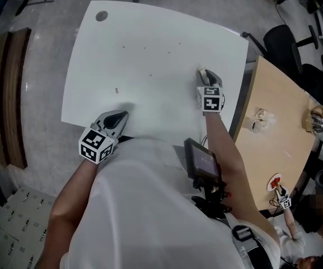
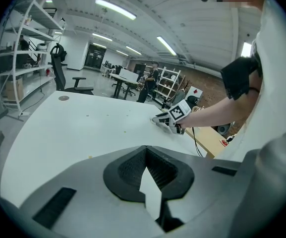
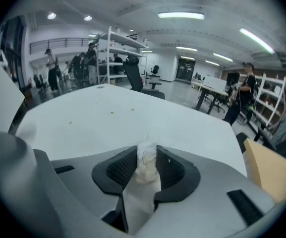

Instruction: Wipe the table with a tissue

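Note:
The white table (image 1: 150, 49) carries a few small specks (image 1: 116, 90) and a round hole (image 1: 101, 15) at its far left corner. My right gripper (image 1: 207, 76) rests near the table's right edge, shut on a crumpled white tissue (image 3: 145, 165) that bulges between its black pads. The left gripper view shows it as well, as the right gripper (image 2: 163, 120) low on the tabletop. At the near edge my left gripper (image 1: 115, 118) points onto the table. Its jaws meet at the tips with nothing between them, as the left gripper (image 2: 145, 150) shows in its own view.
A wooden table (image 1: 273, 122) with cups (image 1: 257, 125) stands close to the right, with black office chairs (image 1: 284, 43) beyond it. Another person's hand with a gripper (image 1: 283, 202) is at lower right. Shelving (image 2: 24, 58) and more desks lie farther off.

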